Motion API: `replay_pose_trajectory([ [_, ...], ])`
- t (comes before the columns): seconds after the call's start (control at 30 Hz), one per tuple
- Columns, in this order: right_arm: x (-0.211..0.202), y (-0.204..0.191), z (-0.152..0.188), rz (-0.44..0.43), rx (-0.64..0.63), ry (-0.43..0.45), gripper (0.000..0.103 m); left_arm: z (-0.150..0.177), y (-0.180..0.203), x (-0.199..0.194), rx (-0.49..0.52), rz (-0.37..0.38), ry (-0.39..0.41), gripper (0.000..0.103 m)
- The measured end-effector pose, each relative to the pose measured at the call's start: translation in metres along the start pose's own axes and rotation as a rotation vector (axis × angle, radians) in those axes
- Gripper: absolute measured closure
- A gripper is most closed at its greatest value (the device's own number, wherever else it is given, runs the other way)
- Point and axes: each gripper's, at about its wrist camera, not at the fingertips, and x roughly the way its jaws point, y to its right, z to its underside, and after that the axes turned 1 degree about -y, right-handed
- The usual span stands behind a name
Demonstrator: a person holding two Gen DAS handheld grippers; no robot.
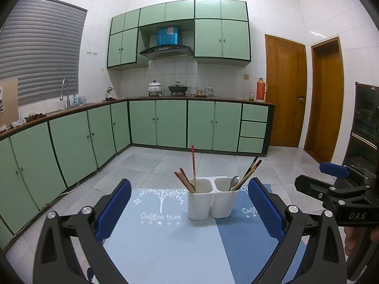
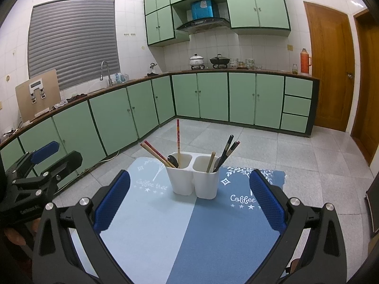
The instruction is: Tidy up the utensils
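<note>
A white two-compartment utensil holder [image 1: 210, 198] stands on a blue table mat [image 1: 165, 243]; it also shows in the right wrist view [image 2: 193, 178]. Its left compartment holds brown chopsticks [image 2: 156, 153], one upright red chopstick [image 2: 178, 139] and a dark spoon [image 2: 172, 159]. Its right compartment holds dark chopsticks [image 2: 227, 150], a wooden stick [image 2: 210, 162] and a metal spoon [image 1: 234, 181]. My left gripper [image 1: 189, 210] is open and empty, just short of the holder. My right gripper [image 2: 189, 198] is open and empty, also just short of it.
The mat [image 2: 189, 232] is light blue on the left, darker blue on the right, and covers a small table over a tiled floor. Green kitchen cabinets [image 1: 170, 125] line the far walls. Each gripper shows at the edge of the other's view.
</note>
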Motion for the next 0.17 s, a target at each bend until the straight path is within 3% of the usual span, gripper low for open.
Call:
replay_pose_trajectory([
  [0.17,0.0003,0.0026,0.0011,0.001,0.001,-0.002,0.005,0.0019,-0.0004,0.0015,-0.003,-0.002,-0.005,0.006],
])
